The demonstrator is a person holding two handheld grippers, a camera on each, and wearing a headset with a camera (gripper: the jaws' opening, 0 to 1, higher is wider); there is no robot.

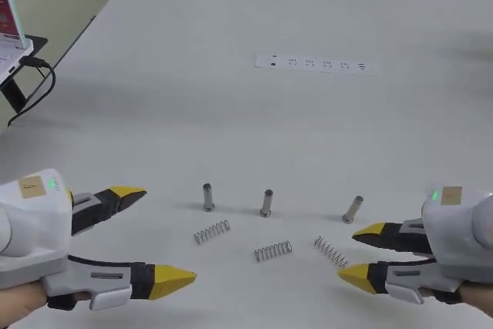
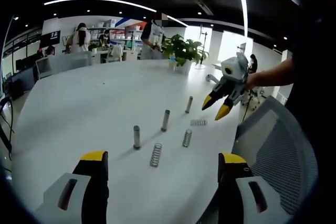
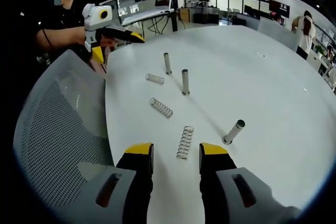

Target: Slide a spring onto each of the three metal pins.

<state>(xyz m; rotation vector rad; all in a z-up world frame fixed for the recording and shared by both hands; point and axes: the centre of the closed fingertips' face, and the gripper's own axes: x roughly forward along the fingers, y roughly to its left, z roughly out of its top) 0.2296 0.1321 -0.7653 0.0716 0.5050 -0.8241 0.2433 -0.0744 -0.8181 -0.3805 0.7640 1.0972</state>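
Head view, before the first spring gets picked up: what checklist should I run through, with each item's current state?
1. Pins bare: ok. The left pin, middle pin and right pin carry no spring.
2. Springs reachable: ok. The left spring, middle spring and right spring lie loose on the table, apart from the pins.
3. Left tongs open and empty: ok.
4. Right tongs open and empty: ok, with the right spring just ahead of them.
5. Right pin upright: cannot tell; it looks tilted, while the other two stand straight.
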